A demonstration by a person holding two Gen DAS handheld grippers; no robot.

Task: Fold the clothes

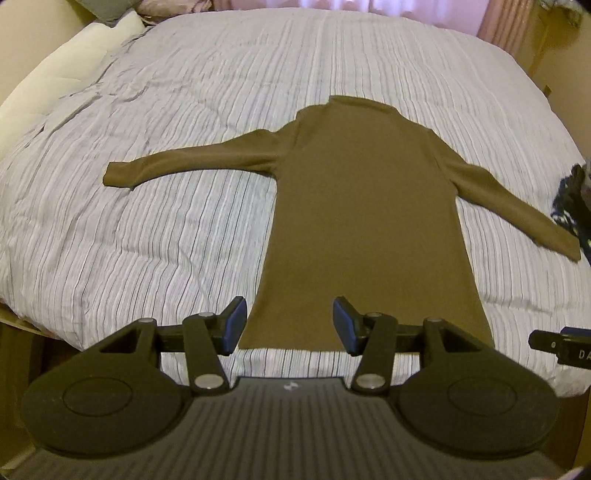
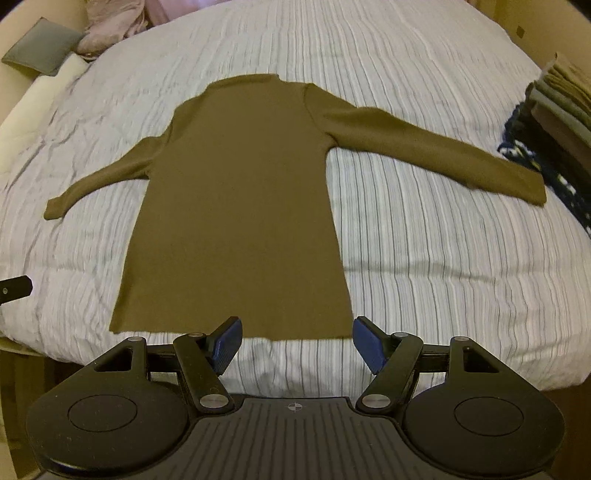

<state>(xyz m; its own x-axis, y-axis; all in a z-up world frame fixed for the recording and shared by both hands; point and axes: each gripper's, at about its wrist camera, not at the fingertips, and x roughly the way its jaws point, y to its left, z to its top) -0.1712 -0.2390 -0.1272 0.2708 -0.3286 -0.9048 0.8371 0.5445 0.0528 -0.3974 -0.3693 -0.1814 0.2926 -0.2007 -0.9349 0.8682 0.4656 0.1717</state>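
1. Nearest the cameras, the left gripper (image 1: 290, 325) and right gripper (image 2: 297, 345) hover just off the foot of the bed, each with its blue pads spread apart and nothing between them.
2. Just beyond, an olive long-sleeved top (image 1: 365, 221) lies flat on the bed, hem toward the grippers, collar away, both sleeves stretched out to the sides and no fold showing in it.
3. Risk, judged from here: the hem lies flush on a soft, rumpled striped quilt (image 2: 424, 240), so a low pinch could catch bedding along with the cloth and drag both.
4. Another hazard: the right-hand sleeve cuff (image 2: 532, 188) ends just beside a stack of folded clothes (image 2: 557, 107), and a wide sweep of that sleeve could nudge the stack.
5. Farther off, the quilt covers the whole bed; a pale pillow (image 1: 74, 74) sits at the far left edge, a grey cushion (image 2: 40, 48) beyond it, and pink curtains (image 1: 502, 22) hang at the back.
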